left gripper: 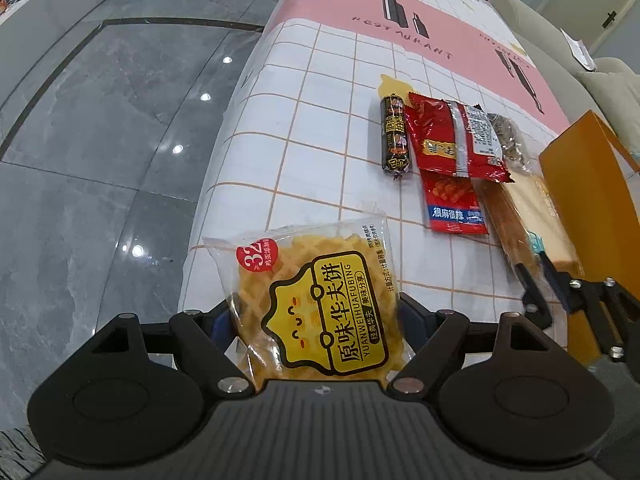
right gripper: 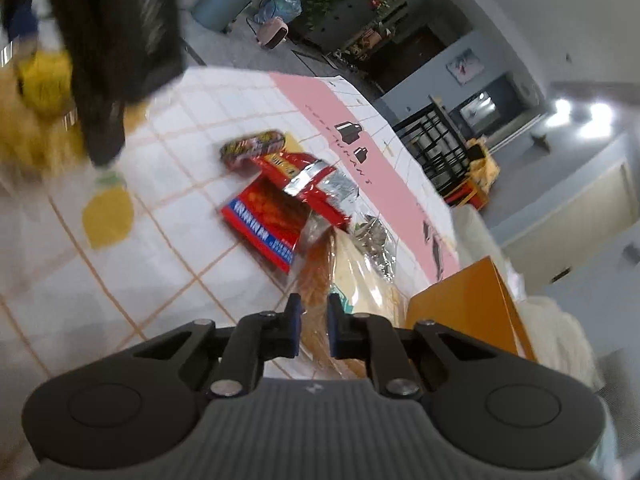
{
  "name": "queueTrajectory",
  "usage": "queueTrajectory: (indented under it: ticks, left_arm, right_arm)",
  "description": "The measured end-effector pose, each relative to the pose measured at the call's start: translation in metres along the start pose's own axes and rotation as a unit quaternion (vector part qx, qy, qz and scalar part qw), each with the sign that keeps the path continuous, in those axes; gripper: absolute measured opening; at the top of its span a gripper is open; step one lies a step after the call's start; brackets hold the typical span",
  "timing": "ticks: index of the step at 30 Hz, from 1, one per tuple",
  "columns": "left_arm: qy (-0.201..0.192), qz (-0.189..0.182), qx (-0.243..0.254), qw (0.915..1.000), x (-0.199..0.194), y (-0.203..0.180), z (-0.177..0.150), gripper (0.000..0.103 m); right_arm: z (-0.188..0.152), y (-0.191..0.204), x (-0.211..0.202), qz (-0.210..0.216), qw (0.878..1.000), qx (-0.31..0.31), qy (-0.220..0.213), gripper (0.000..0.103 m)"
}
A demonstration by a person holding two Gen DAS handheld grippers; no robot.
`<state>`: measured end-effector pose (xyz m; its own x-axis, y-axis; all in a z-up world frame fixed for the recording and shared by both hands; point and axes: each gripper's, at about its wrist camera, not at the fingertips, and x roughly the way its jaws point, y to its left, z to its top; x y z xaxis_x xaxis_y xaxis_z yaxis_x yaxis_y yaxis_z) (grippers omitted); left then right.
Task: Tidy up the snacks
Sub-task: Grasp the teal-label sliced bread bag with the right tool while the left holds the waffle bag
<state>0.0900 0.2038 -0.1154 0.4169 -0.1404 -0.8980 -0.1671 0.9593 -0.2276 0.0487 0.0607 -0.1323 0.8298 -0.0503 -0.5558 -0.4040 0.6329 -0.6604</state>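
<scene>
Snacks (left gripper: 452,160) are mostly lying unsorted beside the orange box (left gripper: 592,200). Left gripper (left gripper: 320,316) is clutching the waffle pack (left gripper: 320,300); right gripper (right gripper: 313,320) is pinching the bread bag (right gripper: 360,280).

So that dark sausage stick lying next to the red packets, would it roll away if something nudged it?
Probably, if pushed from the side: the sausage stick is a round tube lying flat on the smooth tablecloth. Its glossy wrapper looks slippery, so a claw might slide along it. It looks fairly firm, keeping a straight shape rather than sagging.

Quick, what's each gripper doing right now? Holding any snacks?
Left gripper: shut on the yellow waffle packet.
Right gripper: jaws shut on the bagged bread.
</scene>
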Motion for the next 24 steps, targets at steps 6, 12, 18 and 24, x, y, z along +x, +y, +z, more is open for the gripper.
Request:
queueTrajectory:
  ticks: [6,12,18,24]
  left_arm:
    - [0.004,-0.017,-0.001,0.9999,-0.002,-0.003,-0.003,0.092]
    - [0.008,-0.035,-0.001,0.9994,-0.002,-0.015,-0.005,0.092]
    - [0.023,-0.065,0.005,0.9976,0.004,-0.036,-0.007,0.092]
    - [0.033,-0.071,0.038,0.9962,0.011,-0.068,-0.008,0.092]
  right_arm:
    - [0.012,-0.050,-0.030,0.076,0.988,0.131,0.010,0.009]
    - [0.008,-0.093,-0.053,0.147,0.953,0.264,0.014,0.009]
    - [-0.006,-0.131,-0.063,0.200,0.903,0.380,0.017,0.009]
    - [-0.033,-0.160,-0.073,0.232,0.854,0.465,0.030,0.009]
